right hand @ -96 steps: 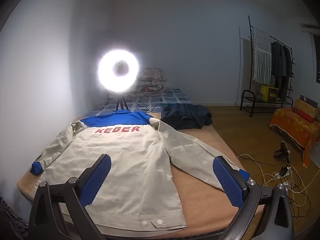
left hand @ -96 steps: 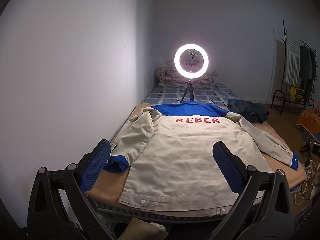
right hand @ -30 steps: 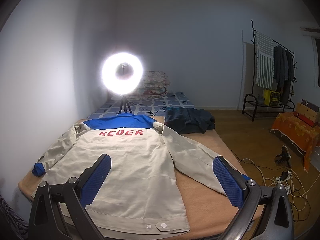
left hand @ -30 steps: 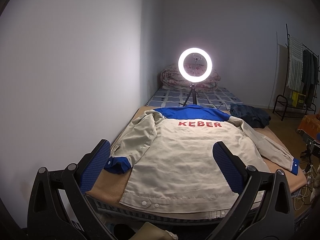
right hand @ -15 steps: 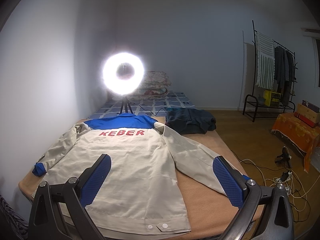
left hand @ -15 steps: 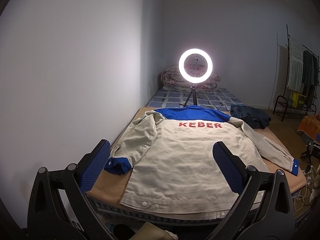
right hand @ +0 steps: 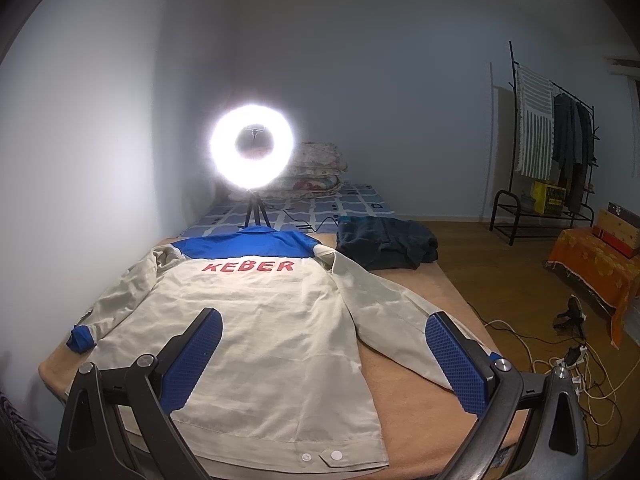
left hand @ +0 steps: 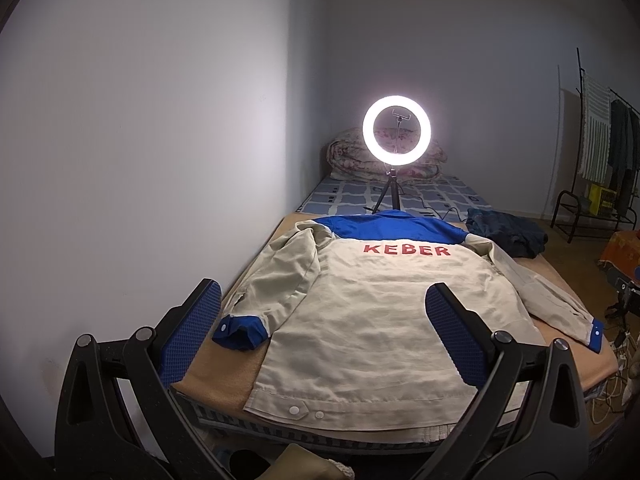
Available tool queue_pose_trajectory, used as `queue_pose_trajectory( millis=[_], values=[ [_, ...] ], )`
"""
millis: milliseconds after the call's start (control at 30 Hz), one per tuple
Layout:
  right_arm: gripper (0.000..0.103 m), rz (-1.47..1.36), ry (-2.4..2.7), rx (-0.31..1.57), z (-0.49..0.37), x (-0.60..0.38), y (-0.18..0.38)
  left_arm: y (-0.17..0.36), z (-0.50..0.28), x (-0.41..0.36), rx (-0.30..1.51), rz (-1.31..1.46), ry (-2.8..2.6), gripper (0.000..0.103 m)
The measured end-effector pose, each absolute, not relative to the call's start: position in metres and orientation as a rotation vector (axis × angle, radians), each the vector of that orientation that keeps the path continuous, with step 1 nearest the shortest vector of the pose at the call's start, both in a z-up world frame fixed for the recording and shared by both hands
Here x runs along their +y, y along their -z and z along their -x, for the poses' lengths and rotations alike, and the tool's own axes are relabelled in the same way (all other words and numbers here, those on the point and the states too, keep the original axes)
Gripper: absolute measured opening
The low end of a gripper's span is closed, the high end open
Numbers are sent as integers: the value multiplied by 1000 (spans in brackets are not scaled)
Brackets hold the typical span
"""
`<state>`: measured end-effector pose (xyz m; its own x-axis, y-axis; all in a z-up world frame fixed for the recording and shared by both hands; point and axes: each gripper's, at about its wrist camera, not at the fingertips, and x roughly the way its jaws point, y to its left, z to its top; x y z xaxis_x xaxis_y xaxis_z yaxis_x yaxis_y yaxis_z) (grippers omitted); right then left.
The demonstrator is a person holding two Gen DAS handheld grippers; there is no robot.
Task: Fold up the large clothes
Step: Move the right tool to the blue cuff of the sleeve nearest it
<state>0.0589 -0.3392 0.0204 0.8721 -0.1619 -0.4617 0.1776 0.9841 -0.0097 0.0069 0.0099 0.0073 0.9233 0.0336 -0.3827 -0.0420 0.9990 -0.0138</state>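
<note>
Ahead of both grippers: jacket (left hand: 380,312), back up, flat on bed (right hand: 420,408). Left gripper (left hand: 320,332) and right gripper (right hand: 324,356) gaping, empty, above hem. Advice: pinch each sleeve (right hand: 392,320) near cuff, fold inward flat, avoid wrinkles.

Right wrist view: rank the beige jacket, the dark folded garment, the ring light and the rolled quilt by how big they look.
1. Beige jacket, by far.
2. Dark folded garment.
3. Ring light and rolled quilt: unsure, since glare swells the light and hides part of the quilt.
</note>
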Motion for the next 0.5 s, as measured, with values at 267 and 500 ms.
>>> queue_pose_trajectory(
  millis=[267, 500],
  values=[
    [103, 25, 102, 510, -93, -315, -19, 1, -23, 18, 398, -23, -63, 103],
    [103, 86, 52, 520, -138, -278, -23, 10, -44, 33, 427, -66, -74, 103]
  ],
)
